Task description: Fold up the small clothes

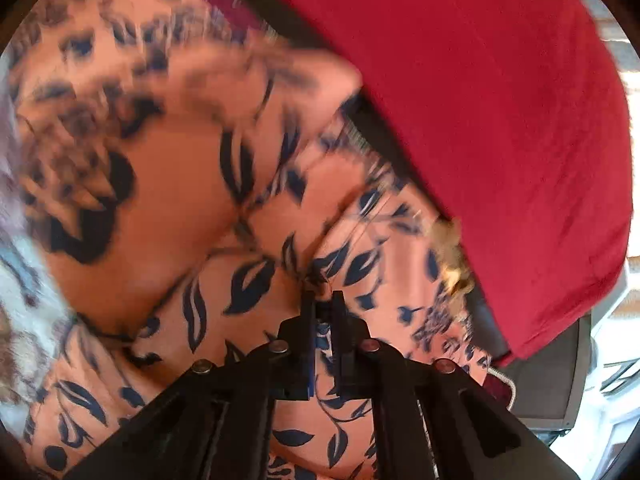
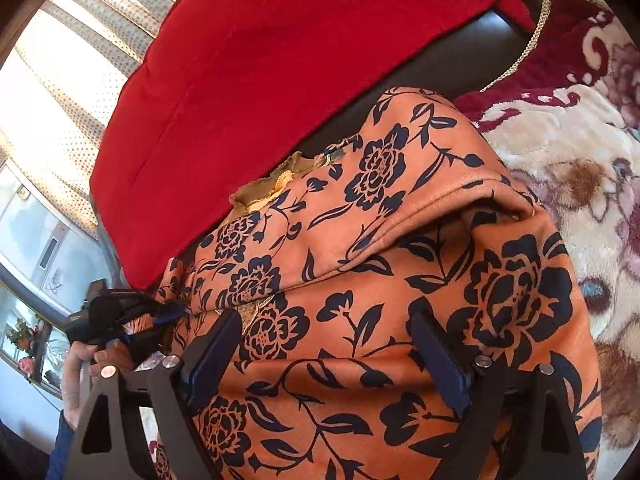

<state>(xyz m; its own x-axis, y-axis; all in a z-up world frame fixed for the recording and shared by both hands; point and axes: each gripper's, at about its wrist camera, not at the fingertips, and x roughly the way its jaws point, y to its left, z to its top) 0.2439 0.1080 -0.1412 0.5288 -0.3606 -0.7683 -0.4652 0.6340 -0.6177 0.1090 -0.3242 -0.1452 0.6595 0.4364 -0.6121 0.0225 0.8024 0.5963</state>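
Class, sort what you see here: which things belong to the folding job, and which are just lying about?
Part of the job:
orange floral garment
left gripper, pinching the garment's edge
right gripper, open over the garment

Just lying about:
red cloth
flowered plush blanket
dotted curtain

Motion-blurred across the upper left of the left wrist view: orange floral garment, print smeared. Hidden inside the pinched fold: tips of left claw. Cut off by the frame's edge: red cloth, plush blanket, a hand.
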